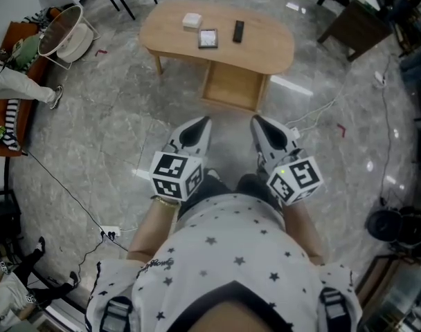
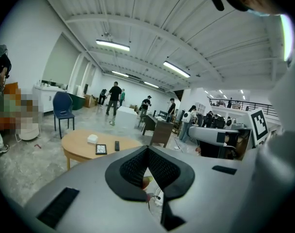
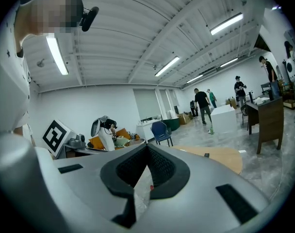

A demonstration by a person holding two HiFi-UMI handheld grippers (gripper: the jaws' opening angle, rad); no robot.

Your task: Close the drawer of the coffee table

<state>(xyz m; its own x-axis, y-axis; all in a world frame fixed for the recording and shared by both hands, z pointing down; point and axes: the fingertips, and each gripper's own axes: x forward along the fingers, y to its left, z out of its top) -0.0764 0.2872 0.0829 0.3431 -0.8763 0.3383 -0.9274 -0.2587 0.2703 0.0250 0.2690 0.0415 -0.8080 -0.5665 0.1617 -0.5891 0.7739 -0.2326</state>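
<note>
- Bright, even light from ceiling strip lights (image 2: 112, 45); white glare streaks on the glossy floor (image 1: 93, 130).
- Faint shadow under the coffee table (image 1: 169, 33).
- Gripper views bulge, with dark corners.

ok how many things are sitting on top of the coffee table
3. A white box sits toward the left, a dark-framed flat square is beside it, and a black remote is right of that. The coffee table top is fully in view.

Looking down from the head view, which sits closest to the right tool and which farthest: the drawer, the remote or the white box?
1. Drawer, open, at the table's front.
2. Remote, on top, near the middle.
3. White box, on top, farther left.
</note>
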